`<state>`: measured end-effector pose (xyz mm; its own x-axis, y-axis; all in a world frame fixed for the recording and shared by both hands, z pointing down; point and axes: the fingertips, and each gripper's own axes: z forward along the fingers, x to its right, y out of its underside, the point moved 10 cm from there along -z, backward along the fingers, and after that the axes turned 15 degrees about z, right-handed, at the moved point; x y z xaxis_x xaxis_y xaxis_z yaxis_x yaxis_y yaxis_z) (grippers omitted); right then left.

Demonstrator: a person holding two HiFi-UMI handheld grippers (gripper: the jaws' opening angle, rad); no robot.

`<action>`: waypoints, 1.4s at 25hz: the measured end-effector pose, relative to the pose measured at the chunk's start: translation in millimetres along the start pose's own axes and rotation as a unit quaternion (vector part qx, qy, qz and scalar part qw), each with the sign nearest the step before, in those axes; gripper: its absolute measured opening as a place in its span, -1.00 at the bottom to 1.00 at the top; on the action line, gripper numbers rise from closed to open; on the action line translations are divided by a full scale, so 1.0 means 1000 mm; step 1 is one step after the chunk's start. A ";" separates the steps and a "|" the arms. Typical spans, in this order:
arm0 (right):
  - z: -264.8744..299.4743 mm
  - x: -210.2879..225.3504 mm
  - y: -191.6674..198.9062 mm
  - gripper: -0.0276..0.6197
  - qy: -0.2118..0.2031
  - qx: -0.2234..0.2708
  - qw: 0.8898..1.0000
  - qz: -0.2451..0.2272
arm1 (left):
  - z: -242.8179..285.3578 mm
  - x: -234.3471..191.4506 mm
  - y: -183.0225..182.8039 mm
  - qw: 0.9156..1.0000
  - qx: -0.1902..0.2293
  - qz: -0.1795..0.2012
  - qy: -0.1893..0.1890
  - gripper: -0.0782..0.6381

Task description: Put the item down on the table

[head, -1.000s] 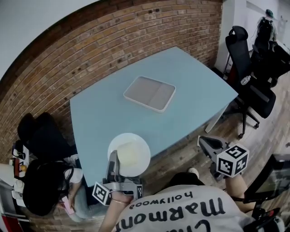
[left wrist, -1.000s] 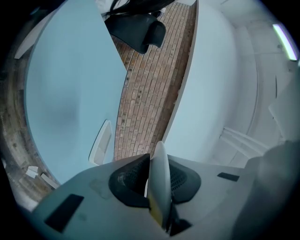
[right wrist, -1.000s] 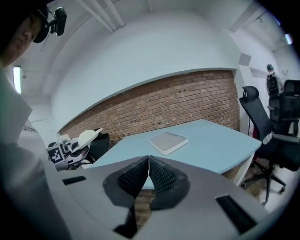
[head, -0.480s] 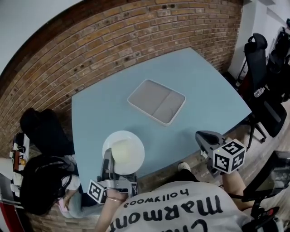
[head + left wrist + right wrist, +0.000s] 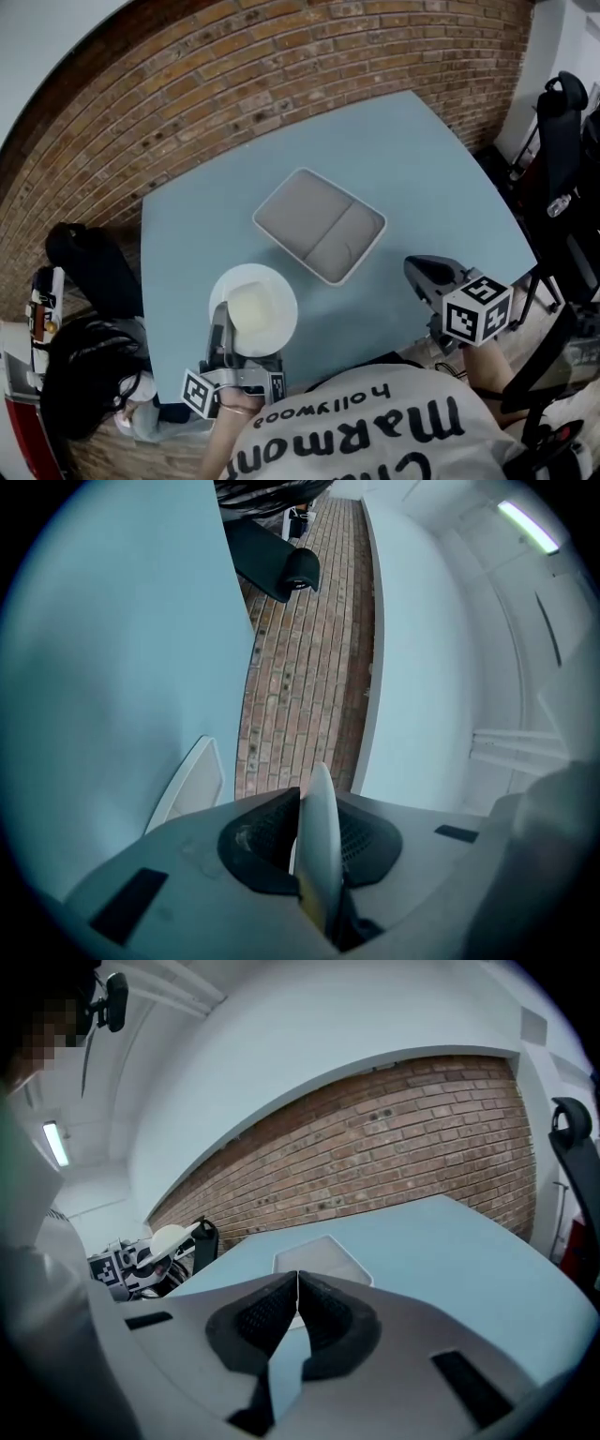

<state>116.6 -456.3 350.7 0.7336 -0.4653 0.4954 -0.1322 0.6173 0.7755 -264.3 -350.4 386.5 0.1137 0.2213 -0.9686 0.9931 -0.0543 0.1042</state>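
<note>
A white round plate (image 5: 255, 309) with a pale cream middle hangs over the near left part of the light blue table (image 5: 403, 178). My left gripper (image 5: 223, 330) is shut on its near rim. In the left gripper view the plate (image 5: 321, 794) shows edge-on, clamped between the two jaws of the left gripper (image 5: 302, 806). My right gripper (image 5: 417, 272) is at the table's near right edge, and the right gripper (image 5: 297, 1283) is shut with nothing in it. From the right gripper view the plate (image 5: 173, 1237) shows far left, tilted.
A grey two-part tray (image 5: 321, 225) with a white rim lies mid-table, just beyond the plate; the tray (image 5: 323, 1252) also shows ahead of the right jaws. A brick wall (image 5: 234, 75) runs behind the table. Office chairs (image 5: 567, 122) stand at the right; a seated person (image 5: 89, 375) is at the left.
The plate has moved from the table's near edge further over the table, closer to the tray. The right gripper has risen to the table's near right edge.
</note>
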 end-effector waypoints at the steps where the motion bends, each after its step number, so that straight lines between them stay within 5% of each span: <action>1: 0.004 0.007 -0.004 -0.88 -0.004 -0.005 1.000 -0.001 | 0.005 -0.002 0.006 1.000 0.002 0.002 -0.004 -0.68; 19: 0.087 0.068 -0.031 -0.88 -0.079 -0.120 0.989 -0.032 | 0.055 -0.059 0.084 0.994 0.015 0.059 -0.094 -0.68; 31: 0.132 0.075 -0.023 -0.88 -0.094 -0.120 0.988 -0.034 | 0.079 -0.105 0.104 0.986 -0.023 0.066 -0.153 -0.68; 35: 0.138 0.082 -0.023 -0.88 -0.102 -0.116 0.988 -0.029 | 0.081 -0.113 0.116 0.977 -0.048 0.087 -0.187 -0.68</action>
<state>87.4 -595.8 427.6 0.5832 -0.6077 0.5391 0.0801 0.7034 0.7063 -163.9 -461.0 489.6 0.2799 -0.1556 -0.9473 0.9600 0.0368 0.2776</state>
